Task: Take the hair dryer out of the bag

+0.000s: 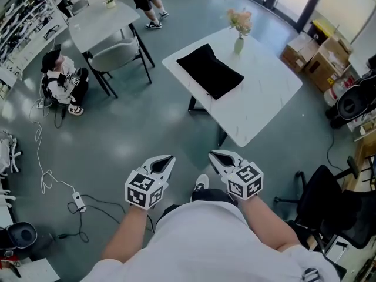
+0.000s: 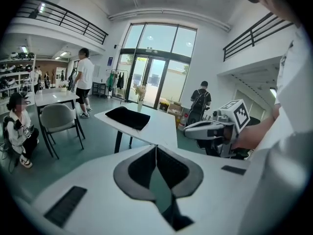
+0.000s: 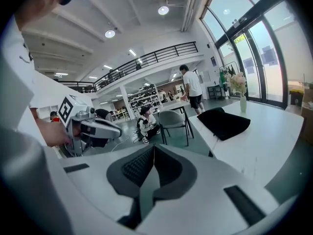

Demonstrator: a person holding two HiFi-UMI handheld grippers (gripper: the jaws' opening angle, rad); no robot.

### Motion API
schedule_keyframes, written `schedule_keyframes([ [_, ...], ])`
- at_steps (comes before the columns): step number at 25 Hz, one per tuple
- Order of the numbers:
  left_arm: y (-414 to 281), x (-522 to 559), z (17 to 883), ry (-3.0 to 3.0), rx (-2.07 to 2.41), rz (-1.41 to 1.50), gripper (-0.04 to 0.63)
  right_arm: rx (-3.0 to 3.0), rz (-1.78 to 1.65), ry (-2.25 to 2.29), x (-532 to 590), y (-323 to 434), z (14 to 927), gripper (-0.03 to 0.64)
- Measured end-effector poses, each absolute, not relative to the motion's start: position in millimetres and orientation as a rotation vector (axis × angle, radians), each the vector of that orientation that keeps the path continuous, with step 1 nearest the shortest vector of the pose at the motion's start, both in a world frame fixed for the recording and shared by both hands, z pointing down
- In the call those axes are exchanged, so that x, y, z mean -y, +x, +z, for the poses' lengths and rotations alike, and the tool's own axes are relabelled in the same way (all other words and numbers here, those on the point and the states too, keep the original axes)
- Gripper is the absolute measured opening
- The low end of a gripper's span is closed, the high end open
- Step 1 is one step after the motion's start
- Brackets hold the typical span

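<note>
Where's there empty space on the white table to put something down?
The white table is bare from the black bag to its near corner. The far end is crowded: bag and flower vase.

The white rectangular table [image 1: 267,96] with a stone-patterned top stood on the grey-green floor [image 1: 147,134]. A flat black fabric bag [image 1: 210,71] lay on the top toward the left corner, close to the near-left edge. A pale green vase of pink flowers [image 1: 239,43] stood upright near the far corner, just beside the bag.
</note>
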State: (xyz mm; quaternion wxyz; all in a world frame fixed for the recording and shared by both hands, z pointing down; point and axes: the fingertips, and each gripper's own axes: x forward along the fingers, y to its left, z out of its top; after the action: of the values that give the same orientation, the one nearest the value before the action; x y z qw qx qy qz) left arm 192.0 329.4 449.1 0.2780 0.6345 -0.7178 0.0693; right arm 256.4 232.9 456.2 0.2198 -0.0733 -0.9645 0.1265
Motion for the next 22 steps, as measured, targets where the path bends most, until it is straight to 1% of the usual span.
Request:
schedule_keyframes([
  [11, 129.8, -273.1, 447.2, 1.662, 1.955, 0.19, 0.018, 2.669, 0.328, -0.261, -171.2, 180.8, 456.2, 0.017],
  [16, 127.4, -265.5, 464.1, 1.666, 1.884, 0.244, 0.018, 2.645, 0.382, -0.245, -166.1, 173.5, 468.5, 0.017],
  [22, 94.2, -247.9, 469.6, 1.707, 1.834, 0.272, 0.018, 2.626, 0.413, -0.167, -154.3, 159.5, 482.9, 0.017],
])
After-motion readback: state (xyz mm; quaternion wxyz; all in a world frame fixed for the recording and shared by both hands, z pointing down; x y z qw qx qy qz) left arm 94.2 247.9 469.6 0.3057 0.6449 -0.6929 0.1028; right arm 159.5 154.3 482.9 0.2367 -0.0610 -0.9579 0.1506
